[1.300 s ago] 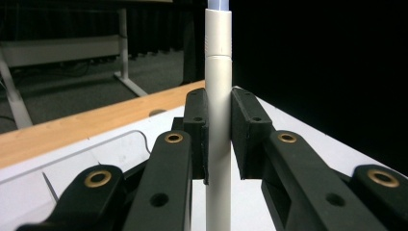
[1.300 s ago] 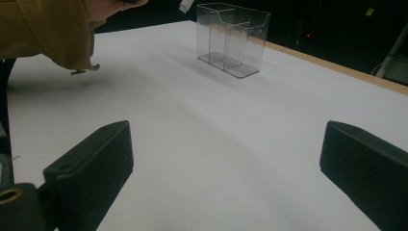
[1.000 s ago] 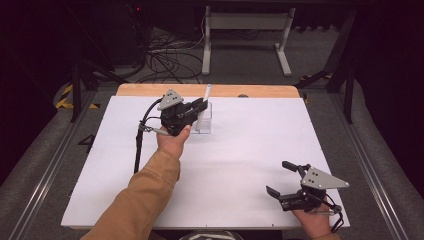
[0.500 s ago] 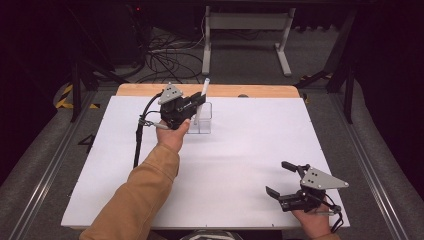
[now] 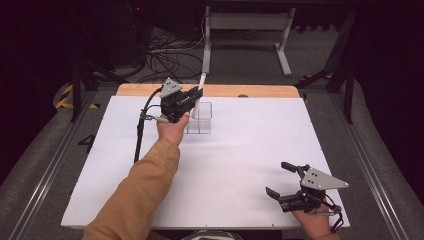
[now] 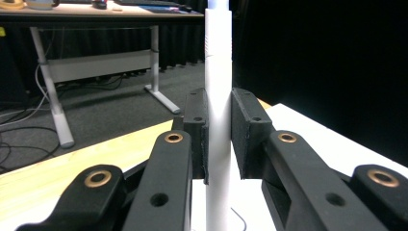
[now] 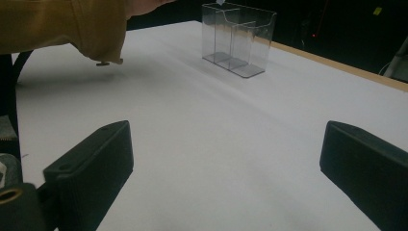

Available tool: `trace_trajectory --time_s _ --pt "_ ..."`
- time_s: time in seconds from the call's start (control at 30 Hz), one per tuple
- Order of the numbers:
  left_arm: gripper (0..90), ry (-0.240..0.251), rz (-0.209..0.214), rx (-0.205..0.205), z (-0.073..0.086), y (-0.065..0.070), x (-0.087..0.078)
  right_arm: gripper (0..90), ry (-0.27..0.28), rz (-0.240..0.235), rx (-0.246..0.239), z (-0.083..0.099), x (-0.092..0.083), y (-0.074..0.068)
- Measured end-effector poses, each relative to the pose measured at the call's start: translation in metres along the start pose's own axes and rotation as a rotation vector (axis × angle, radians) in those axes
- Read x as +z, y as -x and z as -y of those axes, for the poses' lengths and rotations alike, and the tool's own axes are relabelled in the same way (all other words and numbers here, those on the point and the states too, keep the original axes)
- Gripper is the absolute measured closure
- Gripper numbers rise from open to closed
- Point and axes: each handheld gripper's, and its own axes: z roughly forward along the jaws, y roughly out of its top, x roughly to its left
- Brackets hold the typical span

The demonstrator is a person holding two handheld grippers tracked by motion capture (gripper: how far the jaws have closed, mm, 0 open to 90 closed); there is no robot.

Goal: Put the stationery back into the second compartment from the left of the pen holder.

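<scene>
Your left gripper (image 5: pixel 196 95) clamps a white pen (image 5: pixel 201 82) over the clear two-compartment holder (image 5: pixel 201 120); your right gripper (image 5: pixel 282 181) gapes wide, holding nothing.

- I hold a long, thin white plastic tube (image 6: pixel 218 96) in my left gripper (image 5: pixel 192 97). The two black pads press on its sides, one on each side.
- The tube stands almost straight up. Its top pokes out above the pads. Its lower end goes down toward the box; I cannot tell whether it touches it.
- The small clear plastic box (image 5: pixel 201 118) has two open-top parts side by side. It stands upright near the far edge of my white table (image 5: pixel 240 150).
</scene>
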Motion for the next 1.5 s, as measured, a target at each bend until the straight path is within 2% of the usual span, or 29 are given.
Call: trace_trajectory --time_s 0.07,0.43,0.83,1.03,1.2,1.3,1.5 --pt "78.5 0.004 -0.004 -0.009 0.001 -0.004 0.001 5.0 0.0 -0.003 0.0 0.0 0.0 0.0" --pt "78.5 0.034 -0.044 0.033 0.007 -0.009 0.009 5.0 0.002 -0.015 -0.006 0.0 0.001 -0.002" --pt "78.2 0.019 -0.075 0.062 0.013 -0.012 0.015 5.0 0.003 -0.019 -0.009 0.0 0.001 -0.002" --pt "78.2 0.01 -0.069 0.058 0.015 -0.014 0.016 5.0 0.006 -0.019 -0.009 0.0 0.0 -0.002" --pt "78.2 -0.015 -0.042 0.025 0.018 -0.016 0.015 4.9 0.008 -0.021 -0.01 0.0 0.0 -0.002" --pt "78.2 -0.031 -0.043 0.043 0.02 -0.017 0.014 5.0 0.012 -0.023 -0.009 0.0 0.0 -0.002" --pt "78.0 -0.051 -0.037 0.034 0.026 -0.017 0.012 5.0 0.008 -0.027 -0.008 0.0 0.001 -0.002"
